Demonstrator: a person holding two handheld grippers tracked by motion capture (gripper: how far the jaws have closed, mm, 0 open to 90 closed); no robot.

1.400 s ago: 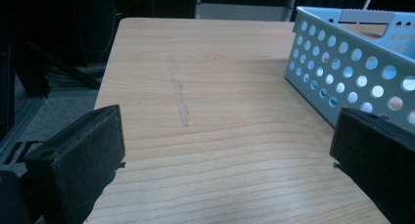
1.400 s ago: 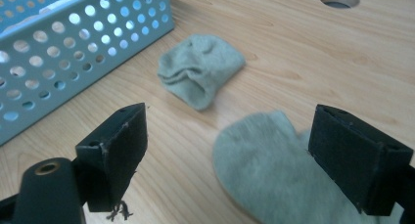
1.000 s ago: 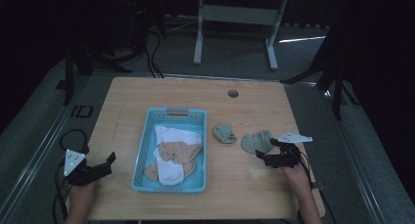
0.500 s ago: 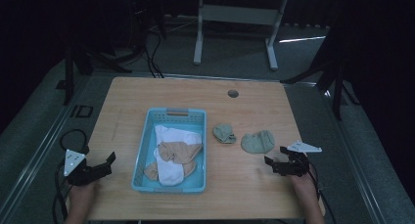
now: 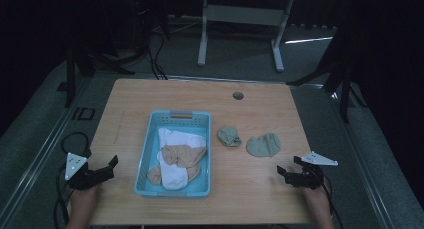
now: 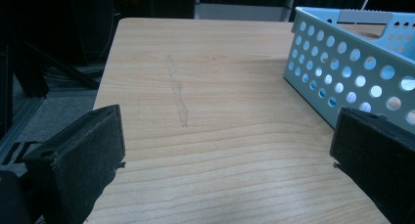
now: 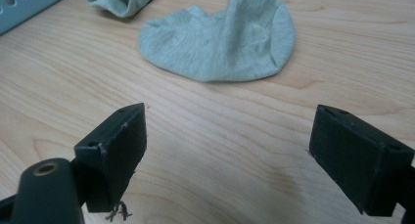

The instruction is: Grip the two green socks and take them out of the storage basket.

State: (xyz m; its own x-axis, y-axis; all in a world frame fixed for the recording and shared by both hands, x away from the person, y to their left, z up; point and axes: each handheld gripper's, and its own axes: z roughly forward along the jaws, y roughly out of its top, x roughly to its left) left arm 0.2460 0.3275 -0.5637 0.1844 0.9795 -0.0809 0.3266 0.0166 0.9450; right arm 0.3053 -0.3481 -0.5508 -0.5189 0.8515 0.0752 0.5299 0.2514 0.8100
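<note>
The right claw (image 5: pixel 289 172) stands wide open and empty near the right front corner of the surface (image 5: pixel 260 194), its jaws pointed toward the flat grey-green sock (image 5: pixel 263 144) that lies a little way beyond it; the left claw (image 5: pixel 102 167) is open and empty too, resting at the left front corner just beside the blue basket (image 5: pixel 145 159). From the right gripper view the flat sock (image 7: pixel 222 40) sits ahead of the jaws with bare wood between, and the balled sock (image 7: pixel 120 0) lies just past it toward the basket. The likely trouble is the pick itself: the sock is thin and lies flush on the wood, so jaws coming in too shallow could slide over it or push it away rather than pinch it, and a pinch on one layer alone may let the sock hang long and drag. A reach that runs too far left could nudge the balled sock (image 5: pixel 229 136), which sits near but apart from the flat one. On the carry, a dangling toe might catch the basket's rim, since white and tan socks (image 5: pixel 177 159) already fill much of the basket. The left claw is close enough to the basket wall (image 6: pixel 342 62) that a careless move could shove the basket.
</note>
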